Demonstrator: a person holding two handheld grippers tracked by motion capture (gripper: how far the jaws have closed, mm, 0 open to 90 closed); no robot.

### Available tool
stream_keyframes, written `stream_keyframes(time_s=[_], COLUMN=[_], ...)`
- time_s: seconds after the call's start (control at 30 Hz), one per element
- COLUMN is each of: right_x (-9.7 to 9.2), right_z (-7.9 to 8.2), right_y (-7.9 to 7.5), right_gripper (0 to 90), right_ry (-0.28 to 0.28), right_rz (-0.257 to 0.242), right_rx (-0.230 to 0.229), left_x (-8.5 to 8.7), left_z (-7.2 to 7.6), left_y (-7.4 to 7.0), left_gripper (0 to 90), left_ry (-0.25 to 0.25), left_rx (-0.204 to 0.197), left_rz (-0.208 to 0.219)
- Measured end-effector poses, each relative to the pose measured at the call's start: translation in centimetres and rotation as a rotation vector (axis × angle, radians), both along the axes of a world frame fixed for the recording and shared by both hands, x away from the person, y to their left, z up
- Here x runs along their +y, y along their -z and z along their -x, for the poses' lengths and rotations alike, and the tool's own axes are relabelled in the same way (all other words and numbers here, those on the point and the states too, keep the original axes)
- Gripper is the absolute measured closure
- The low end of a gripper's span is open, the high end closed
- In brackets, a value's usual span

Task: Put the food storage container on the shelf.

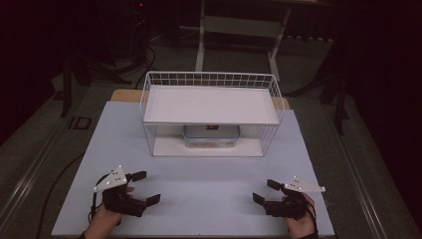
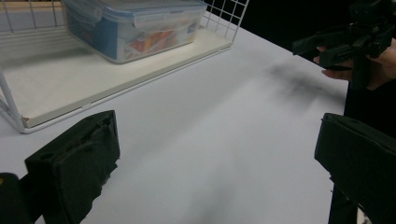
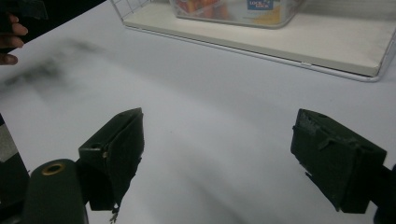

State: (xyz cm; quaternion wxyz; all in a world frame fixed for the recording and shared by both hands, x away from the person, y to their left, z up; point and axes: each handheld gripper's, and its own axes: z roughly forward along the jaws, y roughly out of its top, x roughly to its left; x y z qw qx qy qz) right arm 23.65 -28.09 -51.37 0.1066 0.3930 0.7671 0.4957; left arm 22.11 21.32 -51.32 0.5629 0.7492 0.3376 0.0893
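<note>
A white wire rack with a flat upper shelf stands at the back middle of the table. On its lower shelf sits a clear lidded food box with coloured contents. My left gripper rests open near the front left, jaws wide apart over bare table. My right gripper rests open near the front right, nothing between its jaws. Both point toward the rack, well short of it.
The pale table top spreads between the grippers and the rack. Dark floor, cables and a white stand lie beyond the table. The rack's lower shelf board has room beside the box.
</note>
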Motion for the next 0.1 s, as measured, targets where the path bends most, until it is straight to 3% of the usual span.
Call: stream_keyframes(time_s=[0.1], right_x=[-0.02], right_z=[-0.03], right_y=[0.05], right_gripper=[16.9], right_ry=[-0.005], right_rz=[-0.003], right_rx=[0.004], left_x=[0.04], left_z=[-0.09], left_y=[0.06], left_gripper=[0.0], left_ry=[0.002], left_rx=[0.004], left_rz=[0.007])
